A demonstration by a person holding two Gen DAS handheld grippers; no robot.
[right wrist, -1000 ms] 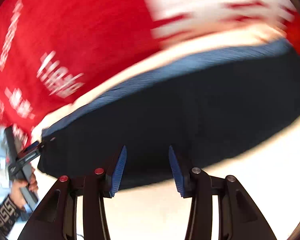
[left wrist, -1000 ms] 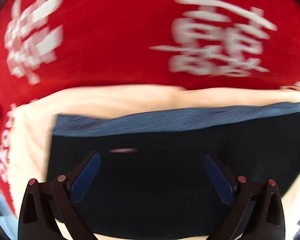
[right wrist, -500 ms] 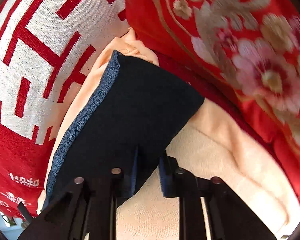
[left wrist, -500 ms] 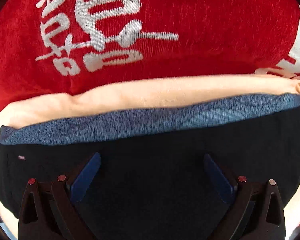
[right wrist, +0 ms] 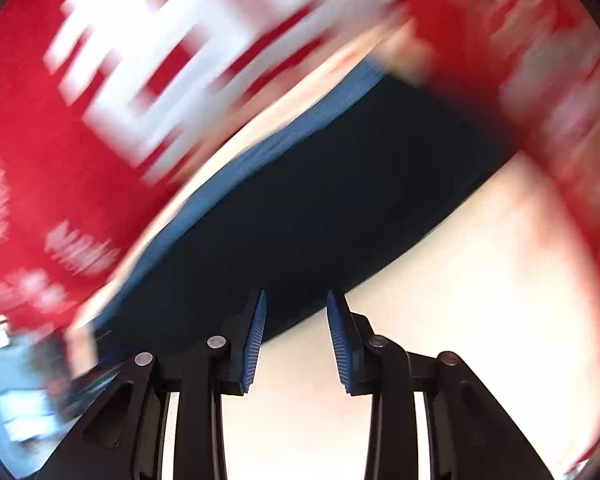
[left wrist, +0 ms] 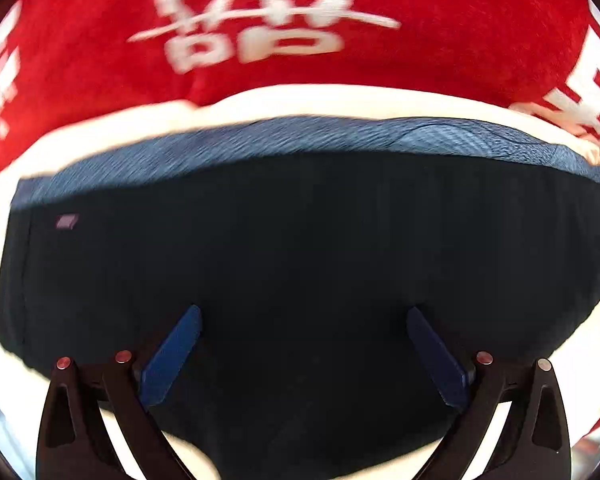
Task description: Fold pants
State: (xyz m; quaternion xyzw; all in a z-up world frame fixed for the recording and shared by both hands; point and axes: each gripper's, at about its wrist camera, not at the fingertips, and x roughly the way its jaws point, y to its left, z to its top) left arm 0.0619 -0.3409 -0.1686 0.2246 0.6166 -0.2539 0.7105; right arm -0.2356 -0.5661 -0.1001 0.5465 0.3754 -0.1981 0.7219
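Observation:
The pants (left wrist: 300, 248) are dark navy with a lighter blue band along the far edge, folded into a flat rectangle on a cream cloth (left wrist: 300, 100). My left gripper (left wrist: 304, 320) is open wide, hovering over the near half of the pants. In the right wrist view the pants (right wrist: 320, 200) run diagonally. My right gripper (right wrist: 296, 300) is partly open and empty at the pants' near edge, its left pad over the dark fabric.
A red blanket with white characters (left wrist: 260, 20) lies beyond the pants and also shows in the right wrist view (right wrist: 120, 80). Cream cloth (right wrist: 480, 280) lies to the right of the right gripper. The right view is blurred by motion.
My right gripper was nearly shut on the pants' near edge half a second ago; now it has opened and let go, swinging fast. My left gripper stays open and has drifted slightly.

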